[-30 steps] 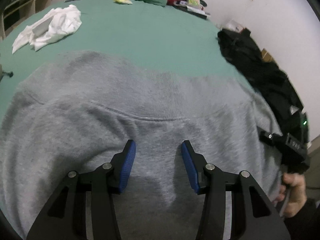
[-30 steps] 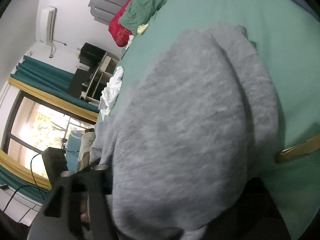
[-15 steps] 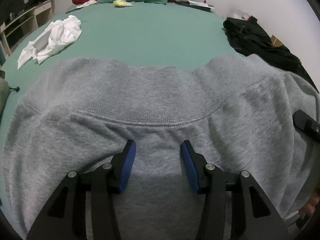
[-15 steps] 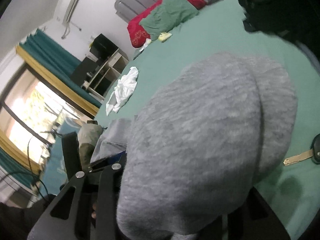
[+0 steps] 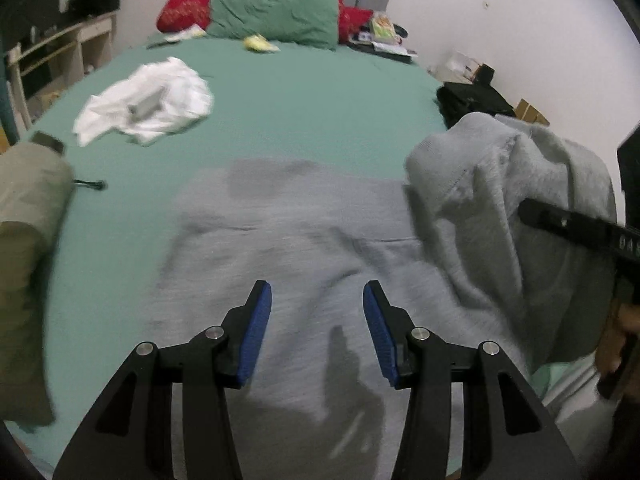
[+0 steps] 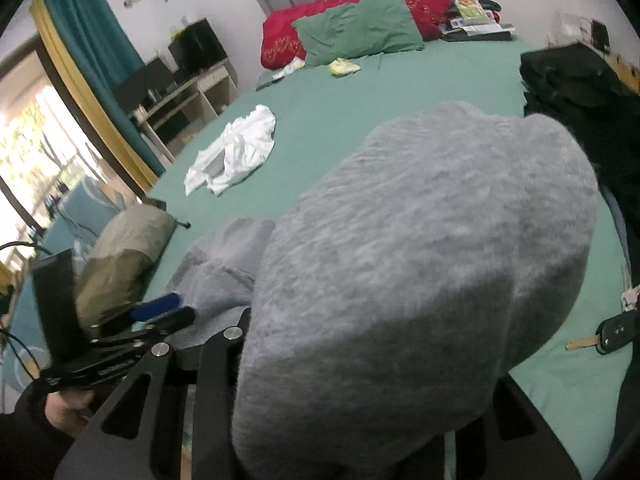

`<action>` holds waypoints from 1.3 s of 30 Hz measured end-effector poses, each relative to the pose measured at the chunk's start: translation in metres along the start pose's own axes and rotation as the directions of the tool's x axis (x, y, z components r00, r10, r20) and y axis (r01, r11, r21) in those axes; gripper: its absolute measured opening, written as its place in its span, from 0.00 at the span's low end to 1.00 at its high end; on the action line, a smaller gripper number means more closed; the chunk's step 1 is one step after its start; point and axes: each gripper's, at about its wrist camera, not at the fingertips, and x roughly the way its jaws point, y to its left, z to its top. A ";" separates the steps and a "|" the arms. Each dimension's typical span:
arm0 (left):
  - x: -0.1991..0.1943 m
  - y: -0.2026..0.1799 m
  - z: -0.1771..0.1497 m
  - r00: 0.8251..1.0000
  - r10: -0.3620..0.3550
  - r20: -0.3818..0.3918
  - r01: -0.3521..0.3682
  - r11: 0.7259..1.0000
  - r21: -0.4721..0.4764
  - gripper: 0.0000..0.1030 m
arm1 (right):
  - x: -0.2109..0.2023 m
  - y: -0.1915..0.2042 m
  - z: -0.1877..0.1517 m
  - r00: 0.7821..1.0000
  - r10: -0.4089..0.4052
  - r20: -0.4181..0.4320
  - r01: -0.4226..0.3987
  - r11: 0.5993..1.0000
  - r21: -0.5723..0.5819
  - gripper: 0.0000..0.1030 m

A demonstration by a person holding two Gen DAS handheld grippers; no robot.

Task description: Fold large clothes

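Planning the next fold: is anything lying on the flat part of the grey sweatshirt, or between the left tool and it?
Nothing visible. The left tool hovers open over bare grey sweatshirt; the white garment and olive bundle lie beside it on the bed.

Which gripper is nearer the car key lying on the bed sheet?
Right. The car key lies just beside the right gripper, which is draped in the grey sweatshirt. The left gripper is on the far side of it.
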 end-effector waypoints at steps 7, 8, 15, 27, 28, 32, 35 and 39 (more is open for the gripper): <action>-0.017 0.065 -0.023 0.993 0.110 0.041 -0.111 0.994 0.012 0.49 | 0.023 0.066 0.013 0.995 -0.073 -0.064 0.069 0.995 -0.068 0.36; -0.017 0.076 -0.024 0.994 0.106 0.038 -0.106 0.994 -0.014 0.49 | 0.029 0.078 0.015 0.994 -0.079 -0.079 0.072 0.994 -0.086 0.36; -0.025 0.138 -0.035 0.997 0.055 0.045 -0.047 0.983 -0.175 0.49 | 0.079 0.141 0.015 0.975 -0.131 -0.178 0.108 0.985 -0.134 0.41; -0.057 0.192 -0.042 0.980 0.173 0.100 -0.137 0.947 -0.290 0.49 | 0.093 0.183 -0.020 0.917 0.295 -0.270 -0.252 0.951 0.181 0.86; -0.058 0.191 -0.042 0.979 0.171 0.108 -0.134 0.948 -0.290 0.49 | 0.076 0.181 -0.017 0.921 0.311 -0.236 -0.273 0.945 0.182 0.86; -0.070 0.169 -0.039 0.977 0.065 0.201 -0.010 0.965 -0.264 0.49 | 0.013 0.152 -0.002 0.936 0.342 -0.086 -0.324 0.929 0.179 0.86; -0.074 0.134 -0.030 0.972 -0.102 0.214 0.152 0.961 -0.230 0.49 | -0.026 0.110 0.000 0.974 0.225 0.010 -0.224 0.965 0.138 0.86; -0.077 0.062 -0.031 0.926 -0.341 0.162 0.363 0.922 -0.132 0.60 | -0.049 0.042 -0.021 1.000 0.026 0.014 -0.028 0.986 0.167 0.86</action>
